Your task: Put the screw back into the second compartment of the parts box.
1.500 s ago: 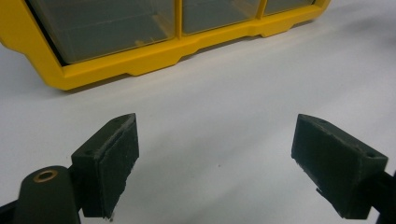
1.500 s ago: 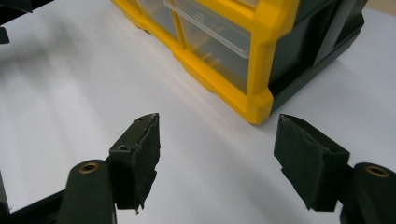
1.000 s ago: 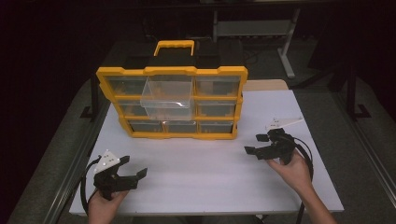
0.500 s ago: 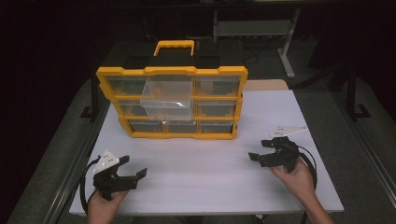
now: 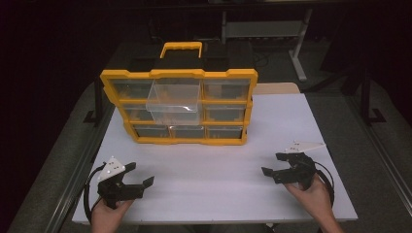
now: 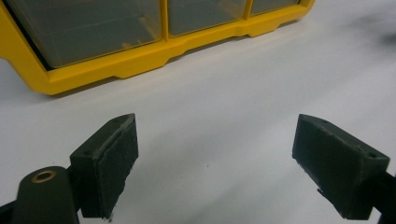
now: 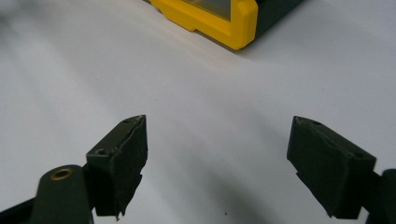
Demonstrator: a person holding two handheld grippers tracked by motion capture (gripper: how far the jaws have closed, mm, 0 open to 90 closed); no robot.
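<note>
Both the left gripper (image 5: 138, 175) and the right gripper (image 5: 278, 163) are held wide open and empty, the right's jaws having just been opening. The protruding clear drawer (image 5: 175, 101) of the yellow organizer (image 5: 245, 104) is best approached squarely.

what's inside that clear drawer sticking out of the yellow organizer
The clear plastic drawer protruding from the yellow-framed organizer case looks empty; only the frame shows through it. Its rear part, inside the case, is hidden.

My fingers (image 6: 109, 165) wear matt, rough black pads. The organiser (image 5: 179, 74) is smooth yellow plastic with clear, glossy bins (image 5: 175, 97); before it, the surface (image 5: 218, 170) looks smooth, matt white.
</note>
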